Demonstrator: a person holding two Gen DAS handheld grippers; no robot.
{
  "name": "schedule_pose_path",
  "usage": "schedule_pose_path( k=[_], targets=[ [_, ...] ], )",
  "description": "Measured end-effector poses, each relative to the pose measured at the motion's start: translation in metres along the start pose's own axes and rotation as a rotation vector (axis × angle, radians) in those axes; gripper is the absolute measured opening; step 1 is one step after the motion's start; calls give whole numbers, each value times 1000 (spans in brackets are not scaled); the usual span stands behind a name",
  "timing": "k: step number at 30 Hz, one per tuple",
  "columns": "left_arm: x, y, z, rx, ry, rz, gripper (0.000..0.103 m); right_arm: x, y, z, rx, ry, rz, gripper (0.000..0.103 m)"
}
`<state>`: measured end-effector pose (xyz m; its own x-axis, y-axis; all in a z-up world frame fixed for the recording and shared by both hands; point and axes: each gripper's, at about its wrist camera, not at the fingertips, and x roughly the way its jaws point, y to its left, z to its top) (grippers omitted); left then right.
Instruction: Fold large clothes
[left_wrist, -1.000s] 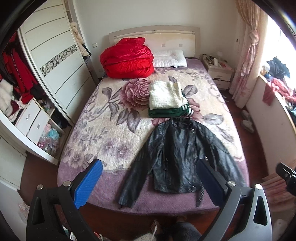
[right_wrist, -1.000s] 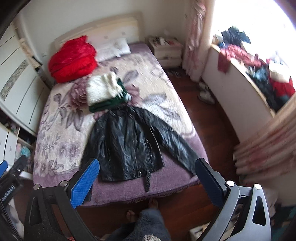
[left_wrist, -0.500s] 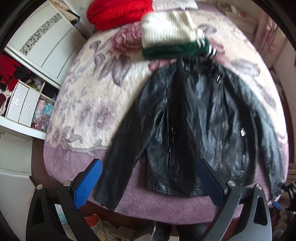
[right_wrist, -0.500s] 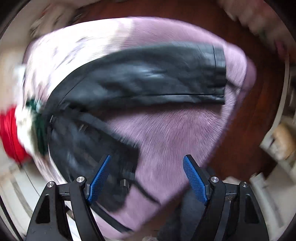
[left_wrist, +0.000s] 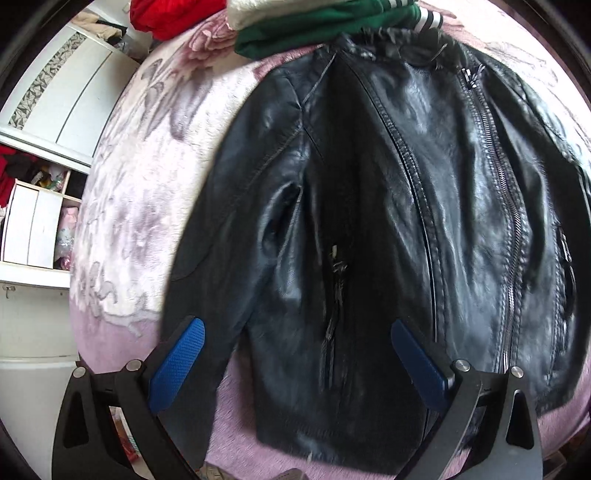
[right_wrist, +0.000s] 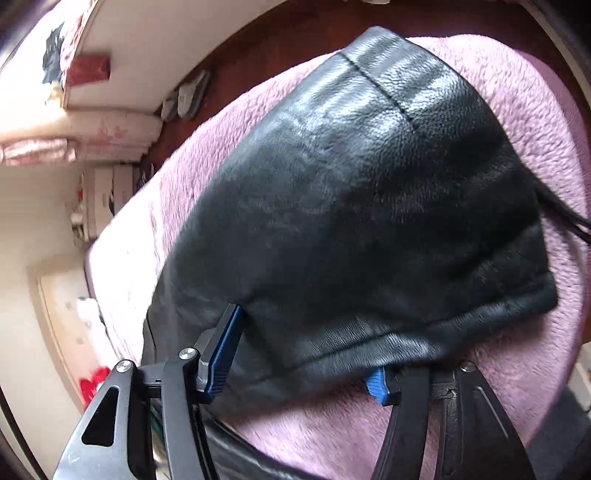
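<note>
A black leather jacket lies front up and spread flat on the bed, its hem toward the foot edge and its collar against a stack of folded clothes further up the bed; the left gripper hangs above the hem on the jacket's left side, jaws wide apart and holding nothing. In the right wrist view a sleeve of the jacket runs out toward the bed's side edge, and the right gripper has its fingers either side of that sleeve; the jaws look part closed, but whether they grip it I cannot tell, since the leather hides one pad. The leather should be heavy, fairly stiff and a little slick; it will likely crease in broad folds, not drape; the cuff or a seam seems the surest hold.
</note>
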<state>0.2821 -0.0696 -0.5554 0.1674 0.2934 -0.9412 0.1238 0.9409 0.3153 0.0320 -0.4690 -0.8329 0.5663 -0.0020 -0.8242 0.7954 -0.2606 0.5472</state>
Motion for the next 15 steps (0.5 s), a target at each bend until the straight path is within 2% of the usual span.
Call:
schedule_pose_path(
  k=[1, 2, 3, 5, 7, 9, 11, 15],
  targets=[
    [4, -1, 3, -7, 3, -3, 103, 2, 1, -3, 13, -11, 1, 54],
    [6, -2, 5, -13, 4, -6, 103, -1, 1, -8, 35, -42, 2, 16],
    [8, -2, 7, -16, 3, -9, 103, -7, 4, -6, 55, -64, 8, 10],
    [10, -3, 13, -17, -2, -15, 103, -20, 14, 1, 68, -107, 56, 7],
    [10, -5, 17, -4, -13, -23, 103, -30, 38, 12, 9, -153, 50, 6],
    [11, -5, 21, 22, -25, -19, 103, -32, 61, 26, -25, -156, 33, 6],
    [14, -1, 24, 38, -26, -13, 103, -35, 102, 25, -126, -180, -4, 6],
    [15, 21, 28, 12, -36, -8, 103, -47, 203, 8, -368, -218, -8, 6]
  ],
)
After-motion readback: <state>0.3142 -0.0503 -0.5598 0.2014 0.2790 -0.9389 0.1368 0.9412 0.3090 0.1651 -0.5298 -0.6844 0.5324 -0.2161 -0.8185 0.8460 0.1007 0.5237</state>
